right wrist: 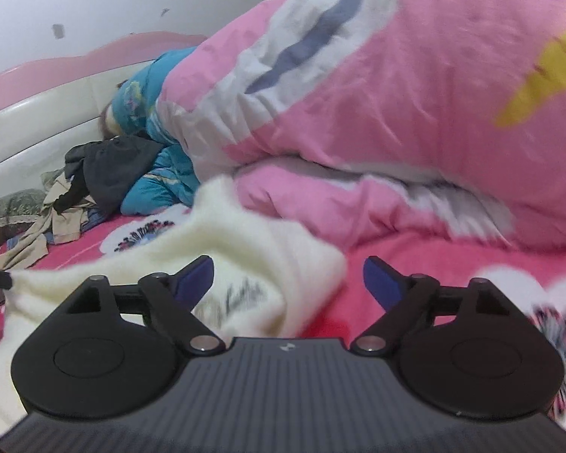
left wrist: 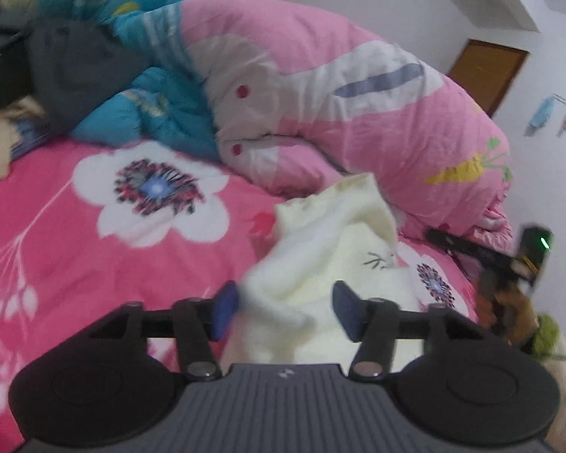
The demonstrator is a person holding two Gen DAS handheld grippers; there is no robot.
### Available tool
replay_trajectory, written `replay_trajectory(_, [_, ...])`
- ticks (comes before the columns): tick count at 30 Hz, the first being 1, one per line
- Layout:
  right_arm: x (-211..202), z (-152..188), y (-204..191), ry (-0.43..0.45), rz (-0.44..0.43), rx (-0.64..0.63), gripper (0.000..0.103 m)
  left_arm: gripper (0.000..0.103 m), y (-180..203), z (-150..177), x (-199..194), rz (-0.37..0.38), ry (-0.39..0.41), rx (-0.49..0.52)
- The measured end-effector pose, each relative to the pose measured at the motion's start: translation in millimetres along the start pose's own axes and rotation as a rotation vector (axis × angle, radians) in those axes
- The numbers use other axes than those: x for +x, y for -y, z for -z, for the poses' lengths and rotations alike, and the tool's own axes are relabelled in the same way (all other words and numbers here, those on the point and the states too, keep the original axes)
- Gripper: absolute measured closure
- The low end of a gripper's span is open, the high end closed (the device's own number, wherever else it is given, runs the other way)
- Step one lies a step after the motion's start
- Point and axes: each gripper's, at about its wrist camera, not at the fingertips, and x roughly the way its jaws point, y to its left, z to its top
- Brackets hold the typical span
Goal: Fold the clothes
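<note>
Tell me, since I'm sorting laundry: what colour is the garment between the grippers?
Cream garment with a small dark print; left wrist view.

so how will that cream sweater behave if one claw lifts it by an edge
The cream sweater lies crumpled in soft folds on the pink bedsheet, so it will probably droop and bunch rather than hold shape. Its fuzzy knit looks grippy, unlikely to slip. It seems light.

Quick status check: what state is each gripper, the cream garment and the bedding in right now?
Left gripper: open, straddling cloth.
Right gripper: open, empty.
Cream fuzzy knit garment: rumpled, unfolded on the bed.
Pink patterned quilt: bunched up.
Pile of dark and tan clothes: heaped, unfolded.
</note>
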Motion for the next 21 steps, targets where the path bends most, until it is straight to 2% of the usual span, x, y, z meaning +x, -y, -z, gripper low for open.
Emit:
replay_trajectory(3, [28.1,-6.5,-1.4,-0.067,-0.018,-0.010,0.014,0.040,6.7,-3.3,12.7,0.007,-0.035,0.046])
replay_trajectory(7, [65.6,-15.2,-3.3,-0.156,-0.043,-0.023,0.015,0.042,3.3,0.8,34.0,-0.003,-0.095,0.041])
replay_trajectory(8, [74.9,-17.4,-3.8,-0.178,-0.049,-0.026,0.016,0.046,0.7,2.3,38.7,-0.005,-0.108,0.029])
replay_trajectory(10, [93.7,-21.7,-4.8,-0.223,-0.061,-0.032,0.019,0.069,-3.7,5.4,45.2,-0.009,-0.127,0.014])
replay_trajectory(12, [112.4,-26.1,-5.7,-0.267,-0.073,-0.039,0.029,0.076,-7.7,8.6,50.5,-0.015,-0.143,0.002])
replay_trajectory(13, [121.8,-28.2,-6.2,-0.289,-0.079,-0.042,0.038,0.083,-9.7,10.2,53.1,-0.018,-0.151,-0.005])
replay_trajectory(14, [126.2,-29.0,-8.6,-0.300,-0.077,-0.051,0.046,0.084,-11.1,11.3,54.7,-0.021,-0.154,-0.008])
replay_trajectory(15, [123.1,-27.8,-13.8,-0.294,-0.064,-0.068,0.050,0.086,-11.3,11.6,54.0,-0.022,-0.150,-0.009])
replay_trajectory(17, [114.6,-25.9,-23.4,-0.277,-0.038,-0.095,0.071,0.087,-10.7,11.5,51.1,-0.027,-0.136,-0.017])
replay_trajectory(19, [96.8,-26.7,-30.0,-0.239,-0.010,-0.091,0.083,0.088,-5.8,10.3,43.9,-0.040,-0.102,-0.016])
replay_trajectory(21, [74.8,-29.7,-38.8,-0.172,0.040,-0.103,0.086,0.089,2.9,8.9,31.1,-0.054,-0.047,-0.003])
